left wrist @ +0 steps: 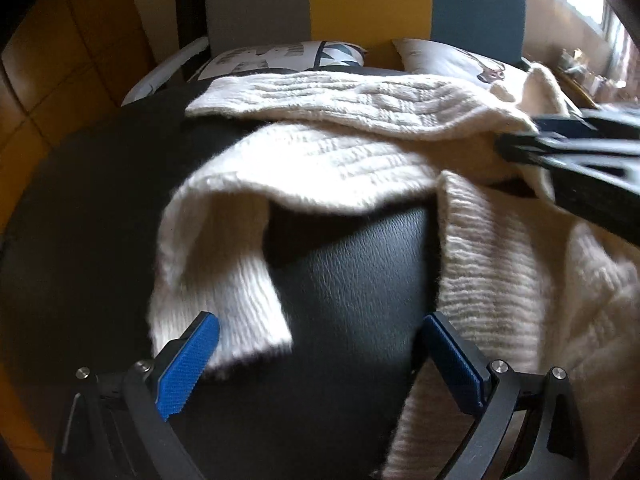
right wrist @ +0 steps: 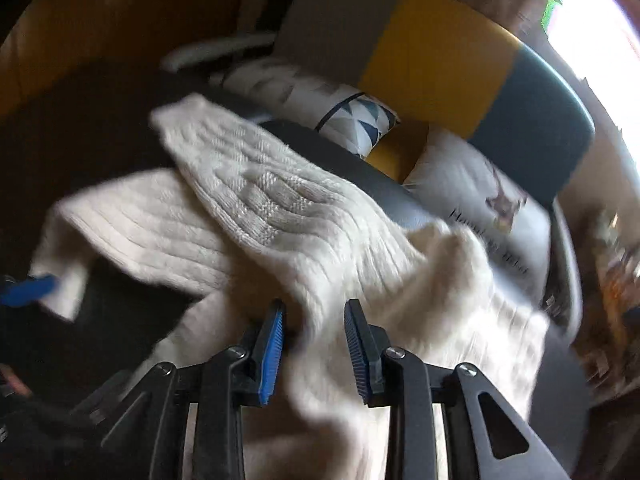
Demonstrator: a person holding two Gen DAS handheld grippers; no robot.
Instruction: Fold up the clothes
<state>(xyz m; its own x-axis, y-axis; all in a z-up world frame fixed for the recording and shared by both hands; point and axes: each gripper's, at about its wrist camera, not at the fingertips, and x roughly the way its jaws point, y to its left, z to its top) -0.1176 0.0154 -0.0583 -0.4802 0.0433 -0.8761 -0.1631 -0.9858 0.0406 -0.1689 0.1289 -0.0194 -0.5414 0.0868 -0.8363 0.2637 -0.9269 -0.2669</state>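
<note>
Standing wide apart, the jaws of the left gripper (left wrist: 320, 364) frame bare black leather (left wrist: 352, 280), with a cream sleeve cuff (left wrist: 224, 308) just beside the left pad and the sweater's body edge beside the right one; nothing is held. The right gripper (right wrist: 314, 352) has its jaws partly apart with a ridge of cream knit between them, but the blur does not show the pads pressing, so it reads as loose around the cloth rather than clamped.

The sweater (right wrist: 280, 208) lies half spread across the dark leather surface, one sleeve laid crosswise over the body toward the far edge. For a clean fold, each gripper probably needs a firm pinch on a ribbed edge, not a bunched ridge, and both should lift together so the knit does not drag.

Cushions (left wrist: 280, 56) sit just past the far edge, so a fold carried that way could snag them; the near leather offers the freest room.
</note>
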